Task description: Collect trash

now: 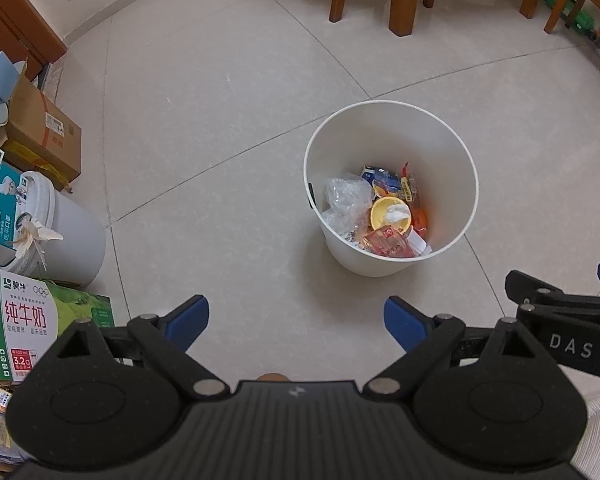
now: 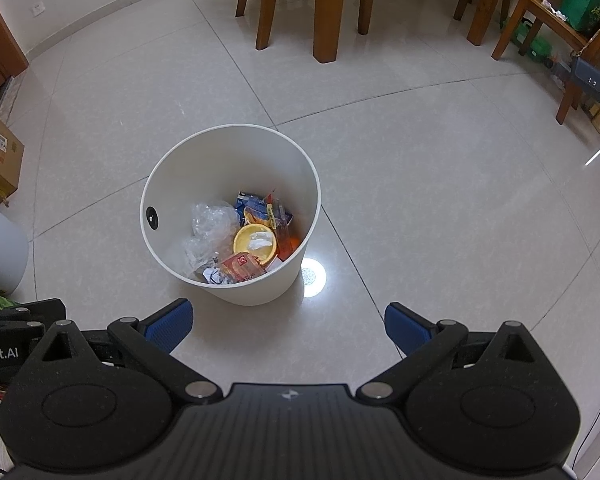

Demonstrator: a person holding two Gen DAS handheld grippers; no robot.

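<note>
A white round bin (image 1: 388,266) (image 2: 260,292) stands on the tiled floor ahead of both grippers. Inside lie a yellow cup (image 1: 390,213) (image 2: 256,242), clear crumpled plastic (image 1: 346,196) (image 2: 212,220), a red packet (image 1: 388,242) (image 2: 240,266) and blue and orange wrappers (image 1: 384,178) (image 2: 260,206). My left gripper (image 1: 296,322) is open and holds nothing; it is above the floor, nearer than the bin and to its left. My right gripper (image 2: 288,324) is open too, empty, just this side of the bin. The right gripper's black body (image 1: 560,320) shows at the right edge of the left wrist view.
Cardboard boxes (image 1: 44,128), a green milk carton case (image 1: 40,320) and a white pail (image 1: 72,232) line the left side. Wooden chair and table legs (image 2: 328,8) stand beyond the bin. A side table with bags (image 2: 568,20) is at the far right.
</note>
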